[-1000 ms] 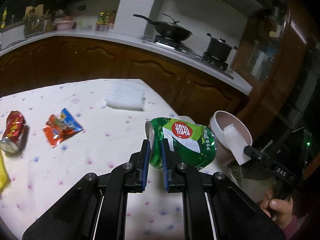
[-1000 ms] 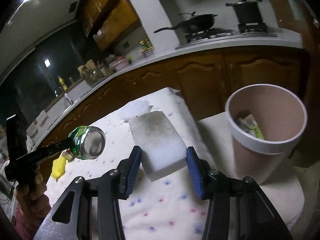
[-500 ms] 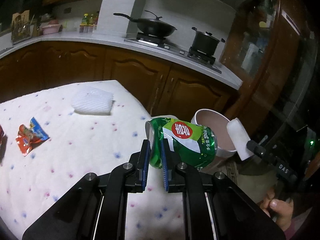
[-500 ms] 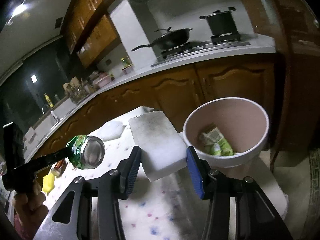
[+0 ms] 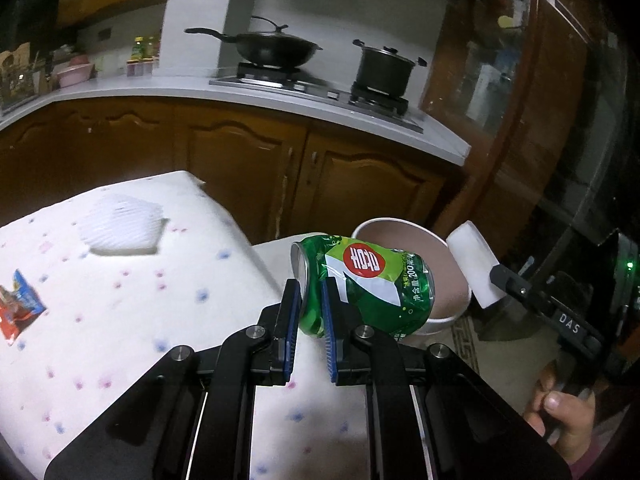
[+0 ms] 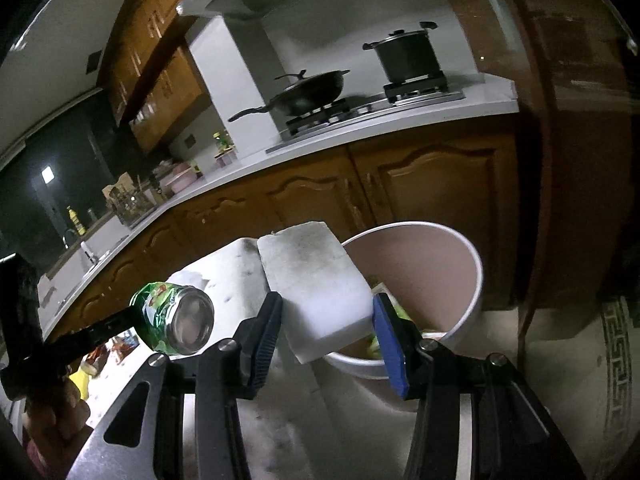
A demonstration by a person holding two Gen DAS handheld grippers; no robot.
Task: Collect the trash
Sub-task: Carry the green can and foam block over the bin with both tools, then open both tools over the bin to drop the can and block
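Green aluminium: a dented green can (image 5: 362,284) is pinched by its rim between the narrow-set pads of the left gripper (image 5: 310,330), held clear of the spotted tablecloth (image 5: 120,320) with its body sticking out toward the bin. Left of it on the cloth lie a red snack wrapper (image 5: 20,312) and a white foam sleeve (image 5: 122,226), uncollected.

Risk 1: grip is on the rim only, well off the can's middle. A quick tilt could swing it out of the pads, dropping it on the table edge or floor short of the bin.

Centre-right: the pink bin (image 6: 460,264) stands off the table's corner, some green packaging already inside. The can sits just before its near rim, not yet over the opening.

Right: the right gripper (image 6: 328,336) clamps a white sponge block (image 6: 316,288) between its pads, jaws about half spread, block hanging over the bin's near rim.

Risk 2: both loads converge on one opening; can and block could collide.

Risk 3: early release of the sponge may land it on the rim and bounce it outside.
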